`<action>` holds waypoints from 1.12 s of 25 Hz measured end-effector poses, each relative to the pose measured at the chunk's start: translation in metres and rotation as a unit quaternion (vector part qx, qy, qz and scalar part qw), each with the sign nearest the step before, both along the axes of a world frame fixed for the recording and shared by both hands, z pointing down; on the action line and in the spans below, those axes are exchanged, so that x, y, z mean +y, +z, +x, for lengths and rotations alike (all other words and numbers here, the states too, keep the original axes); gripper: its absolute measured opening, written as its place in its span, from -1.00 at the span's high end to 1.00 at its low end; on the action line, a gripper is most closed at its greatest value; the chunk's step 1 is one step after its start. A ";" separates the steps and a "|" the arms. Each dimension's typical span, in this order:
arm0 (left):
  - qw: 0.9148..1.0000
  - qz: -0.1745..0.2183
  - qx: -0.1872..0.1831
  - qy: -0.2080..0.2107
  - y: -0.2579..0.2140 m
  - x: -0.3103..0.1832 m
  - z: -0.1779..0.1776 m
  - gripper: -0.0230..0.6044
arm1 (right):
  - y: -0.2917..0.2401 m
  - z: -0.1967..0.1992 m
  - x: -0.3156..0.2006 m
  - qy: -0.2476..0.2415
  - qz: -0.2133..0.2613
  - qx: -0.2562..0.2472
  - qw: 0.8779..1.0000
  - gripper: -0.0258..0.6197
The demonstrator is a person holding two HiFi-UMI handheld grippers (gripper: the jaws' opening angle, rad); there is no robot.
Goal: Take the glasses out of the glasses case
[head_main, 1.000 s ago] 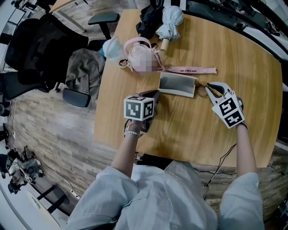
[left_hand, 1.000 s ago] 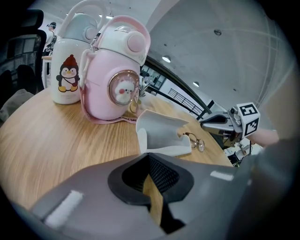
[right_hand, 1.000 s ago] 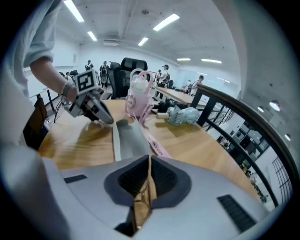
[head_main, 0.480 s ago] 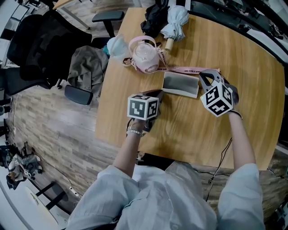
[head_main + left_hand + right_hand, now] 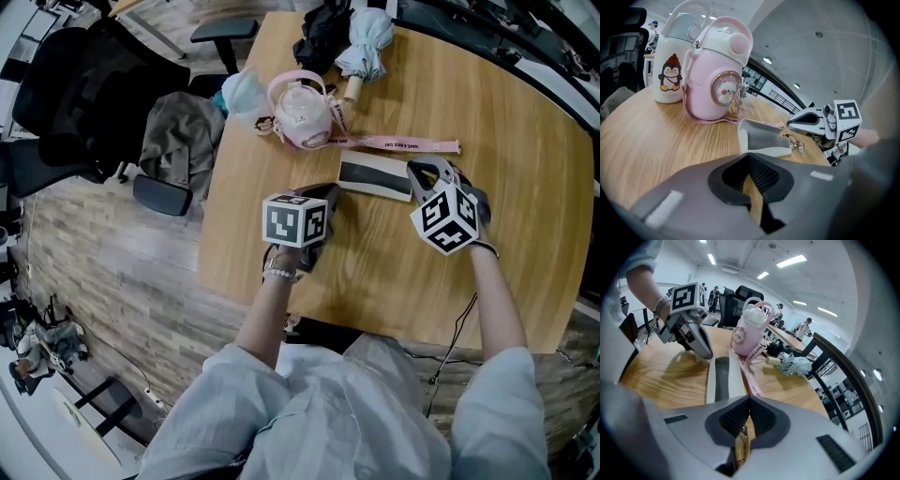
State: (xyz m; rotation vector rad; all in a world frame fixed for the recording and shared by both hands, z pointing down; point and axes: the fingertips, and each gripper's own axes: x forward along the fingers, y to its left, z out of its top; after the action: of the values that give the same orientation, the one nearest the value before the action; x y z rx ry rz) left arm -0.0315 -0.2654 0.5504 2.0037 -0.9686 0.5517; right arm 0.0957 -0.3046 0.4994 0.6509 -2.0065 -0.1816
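The glasses (image 5: 794,143) are gripped between the closed jaws of the right gripper (image 5: 747,425), just outside the open end of the glasses case (image 5: 373,175), which is laid flat on the table (image 5: 375,272). The left gripper (image 5: 326,194) is seen just beside the case's other end, its jaws closed on nothing. Beyond, a pink bottle (image 5: 302,114) and a folded umbrella (image 5: 366,37) are found.

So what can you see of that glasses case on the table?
The glasses case is a slim oblong shell, pale outside, dark grey inside, hard-looking. It lies open and empty on the wooden table, alongside the pink strap, between the left gripper and the right gripper. The glasses are just past its right end, outside it.
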 end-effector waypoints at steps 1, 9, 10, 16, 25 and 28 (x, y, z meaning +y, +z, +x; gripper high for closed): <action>1.000 0.001 0.000 0.000 0.000 0.000 0.000 0.92 | 0.002 -0.001 0.002 0.001 -0.004 -0.002 1.000 0.92; 1.000 0.005 0.002 -0.001 -0.001 0.000 0.000 0.92 | 0.012 -0.002 0.015 0.007 -0.022 -0.010 1.000 0.92; 1.000 0.005 0.002 -0.001 -0.001 0.000 0.000 0.92 | 0.012 -0.003 0.015 0.009 -0.022 -0.012 1.000 0.92; 1.000 0.004 0.004 -0.001 -0.001 -0.001 -0.001 0.92 | 0.004 0.001 0.015 0.041 -0.024 -0.046 0.998 0.92; 0.997 0.074 0.025 -0.011 -0.042 0.000 0.005 0.92 | -0.043 0.044 0.022 0.175 -0.005 -0.180 0.968 0.92; 0.993 0.116 0.023 -0.005 -0.072 0.006 0.012 0.92 | -0.068 0.059 0.033 0.206 0.013 -0.217 0.954 0.92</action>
State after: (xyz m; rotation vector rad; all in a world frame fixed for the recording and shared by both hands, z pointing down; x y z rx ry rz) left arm -0.0200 -0.2591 0.4783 2.2047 -1.0538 0.4010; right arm 0.1543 -0.2716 0.4319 1.1903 -2.2247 0.2035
